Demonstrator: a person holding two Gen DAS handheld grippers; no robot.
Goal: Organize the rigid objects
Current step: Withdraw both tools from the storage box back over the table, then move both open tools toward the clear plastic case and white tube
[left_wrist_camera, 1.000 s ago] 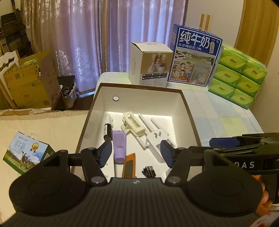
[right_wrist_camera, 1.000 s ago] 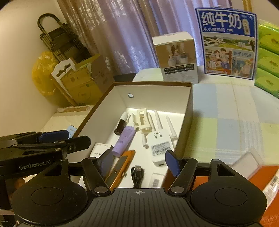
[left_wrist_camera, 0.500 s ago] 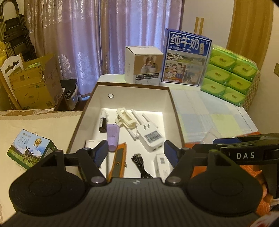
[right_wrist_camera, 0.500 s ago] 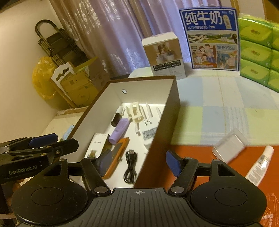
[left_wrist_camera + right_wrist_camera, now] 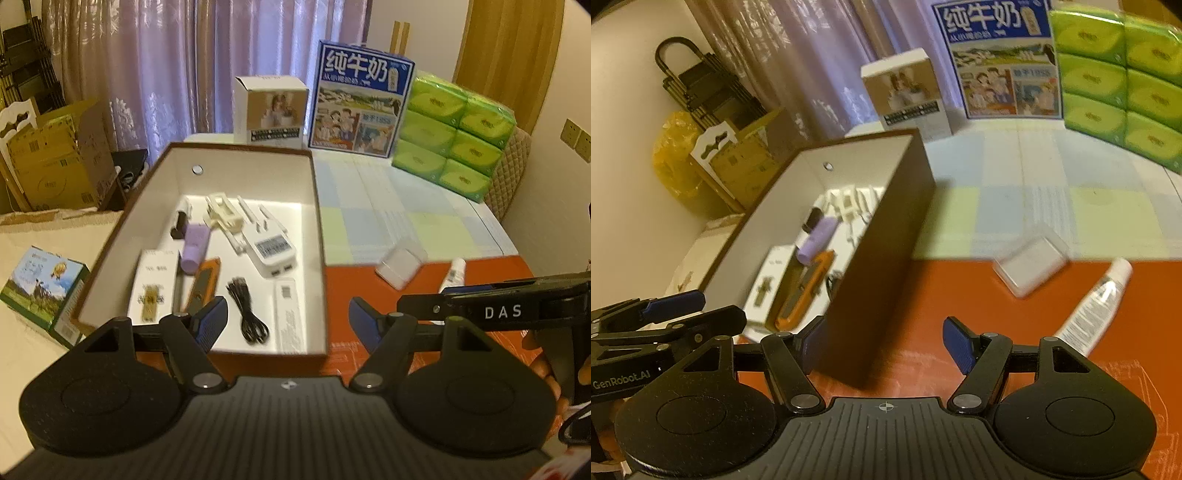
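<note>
Blur smears the right wrist view, so labels on the white tube [image 5: 1093,306] can't be read, & the storage box [image 5: 871,266] wall hides most of the box's contents there: only the purple tube [image 5: 817,239], orange utility knife [image 5: 807,291], a white carton [image 5: 764,284] & bits of a cream bracket [image 5: 846,201] show. Left gripper [image 5: 670,314] is cut off at that frame's left edge; right gripper [image 5: 495,306] likewise runs off the right edge of the left wrist view.

Storage box: brown outside, white inside, open top, sitting at the left edge of the table [image 5: 399,221], near end on the orange mat [image 5: 343,284].

Left wrist view looks straight in & shows more: purple tube [image 5: 195,248], orange utility knife [image 5: 205,282], white carton [image 5: 153,284], cream bracket [image 5: 223,216], black marker [image 5: 178,225], white charger [image 5: 271,251], black cable [image 5: 247,312], a slim white box [image 5: 290,314]. Outside, on the mat's far edge: clear plastic case [image 5: 400,264] & white tube [image 5: 454,273], near each other, not touching.

Left gripper [image 5: 288,319]: jaws apart, nothing between the pads, hovering over the box's near end. Right gripper [image 5: 884,341]: jaws apart too, holding nothing, straddling the box's near right corner w/o visible contact.

At the table's far edge: milk carton [image 5: 364,99], small white box [image 5: 271,107], green tissue packs [image 5: 454,129].
</note>
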